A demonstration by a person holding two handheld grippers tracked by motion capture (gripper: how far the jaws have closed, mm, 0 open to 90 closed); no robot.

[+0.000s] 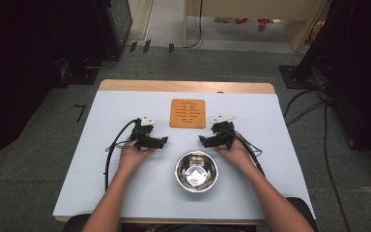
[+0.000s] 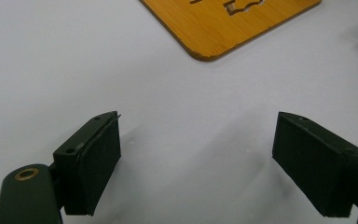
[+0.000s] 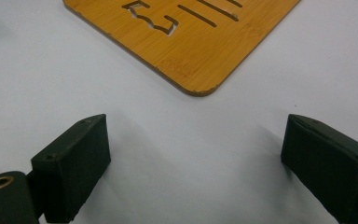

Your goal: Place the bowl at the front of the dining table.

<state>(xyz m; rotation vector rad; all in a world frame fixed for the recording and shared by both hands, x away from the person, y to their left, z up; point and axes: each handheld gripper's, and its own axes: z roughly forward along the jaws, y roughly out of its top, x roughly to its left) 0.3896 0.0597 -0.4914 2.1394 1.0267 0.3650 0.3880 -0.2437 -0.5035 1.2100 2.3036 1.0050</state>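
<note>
I see the bench (image 1: 101, 183), big and white, with everything sitting on it. Near my edge, in the middle, is a shiny metal bowl (image 1: 196, 171). Past the bowl, farther from me, lies a flat orange wooden mat (image 1: 188, 113) with slots cut in it. My left tool (image 2: 196, 158) rests left of the bowl with its jaws wide and nothing between them. My right tool (image 3: 196, 163) rests right of the bowl, jaws wide too, holding nothing. Both tools point toward the mat's near corners.
</note>
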